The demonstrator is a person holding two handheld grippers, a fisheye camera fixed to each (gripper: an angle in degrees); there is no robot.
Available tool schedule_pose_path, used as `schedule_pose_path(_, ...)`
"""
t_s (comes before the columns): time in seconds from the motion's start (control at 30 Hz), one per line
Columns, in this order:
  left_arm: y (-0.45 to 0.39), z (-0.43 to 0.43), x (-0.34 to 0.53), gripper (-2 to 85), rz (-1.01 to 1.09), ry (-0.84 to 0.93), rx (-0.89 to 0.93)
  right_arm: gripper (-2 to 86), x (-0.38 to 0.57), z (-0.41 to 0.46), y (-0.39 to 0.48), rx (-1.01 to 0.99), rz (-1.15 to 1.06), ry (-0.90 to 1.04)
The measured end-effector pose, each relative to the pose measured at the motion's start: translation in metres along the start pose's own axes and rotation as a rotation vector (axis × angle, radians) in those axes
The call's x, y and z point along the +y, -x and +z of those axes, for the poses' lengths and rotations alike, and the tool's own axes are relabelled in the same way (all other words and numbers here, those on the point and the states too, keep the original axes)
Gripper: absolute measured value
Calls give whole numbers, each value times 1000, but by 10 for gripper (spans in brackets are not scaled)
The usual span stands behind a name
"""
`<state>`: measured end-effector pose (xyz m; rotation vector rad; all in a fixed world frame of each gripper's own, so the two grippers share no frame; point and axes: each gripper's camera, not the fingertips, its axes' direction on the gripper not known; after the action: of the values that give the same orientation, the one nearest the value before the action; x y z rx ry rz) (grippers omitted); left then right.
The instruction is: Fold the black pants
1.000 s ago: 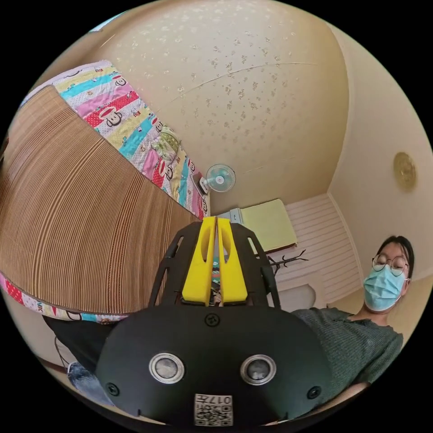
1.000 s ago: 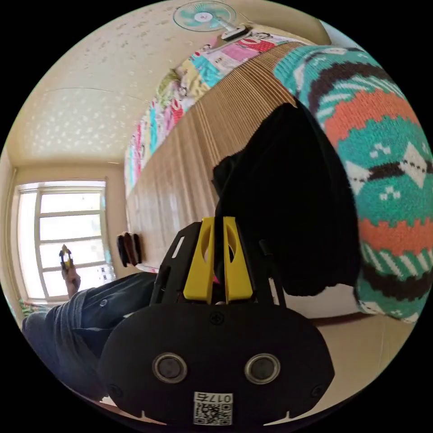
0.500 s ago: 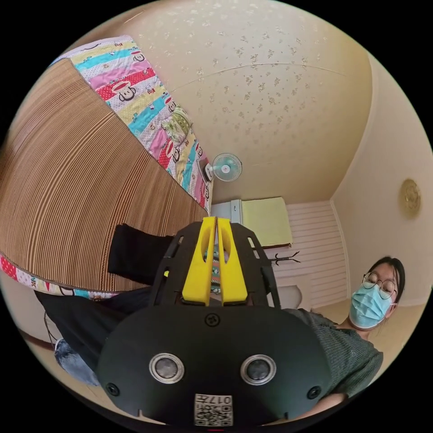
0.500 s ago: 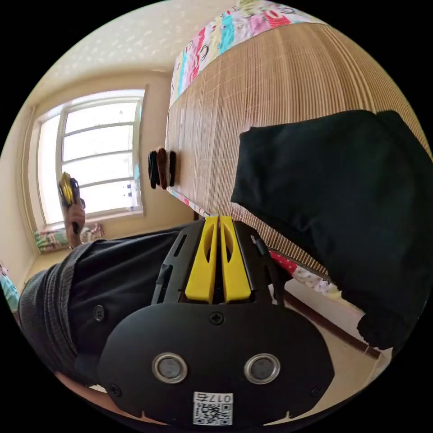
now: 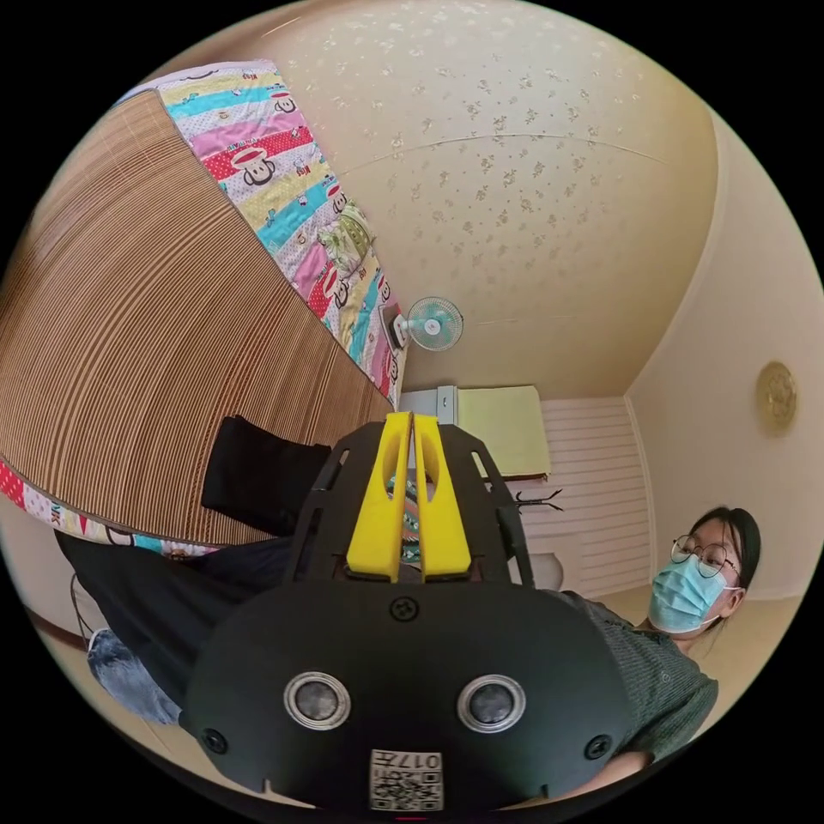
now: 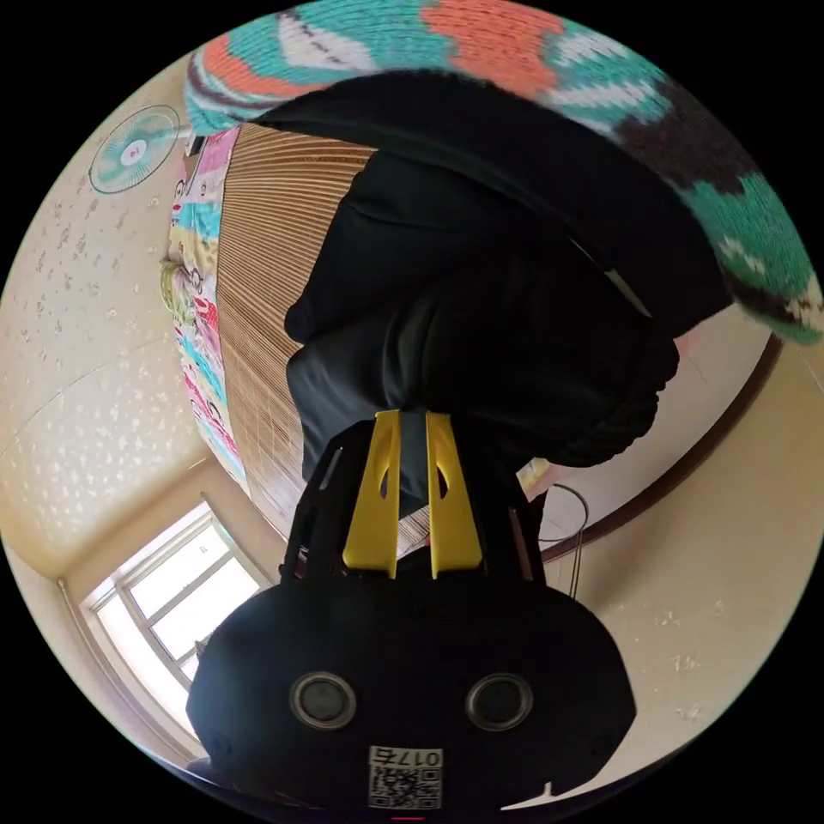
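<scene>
Right gripper [image 6: 404, 422] clamped on a bunched fold of the black pants [image 6: 481, 326] at the mat [image 6: 257, 283] edge, left gripper [image 5: 408, 422] closed on nothing — could slide floorward if released here.

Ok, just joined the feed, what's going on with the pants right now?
A person is working at a bed with a gripper in each hand. The right gripper has its jaws closed on a fold of the black pants, which bunch over the striped bamboo mat, with a teal and orange knitted garment just beyond. The left gripper is shut on nothing, held off the bed's edge, where part of the pants lies on the mat.
</scene>
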<state>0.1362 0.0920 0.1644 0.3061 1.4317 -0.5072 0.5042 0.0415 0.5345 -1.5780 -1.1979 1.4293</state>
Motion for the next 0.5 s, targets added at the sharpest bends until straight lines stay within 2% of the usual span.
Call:
schedule_pose_path(0.07,-1,8,-2,-10,4,11,14,81,19,2,7,35,-37,-59)
schedule_pose_path(0.23,-4,25,-5,-10,21,8,17,119,67,-14,9,289,-64,-330)
schedule_pose_path(0.3,-2,36,-6,-10,15,19,30,136,56,1,-8,219,-87,-230)
schedule_pose_path(0.4,1,55,-10,-10,15,53,42,154,29,50,-44,-55,-114,7)
schedule_pose_path(0.43,2,60,-11,-10,15,61,45,146,27,61,-51,-157,-173,15)
schedule_pose_path(0.5,1,78,-12,-10,22,101,57,90,35,68,-56,-149,-165,-62)
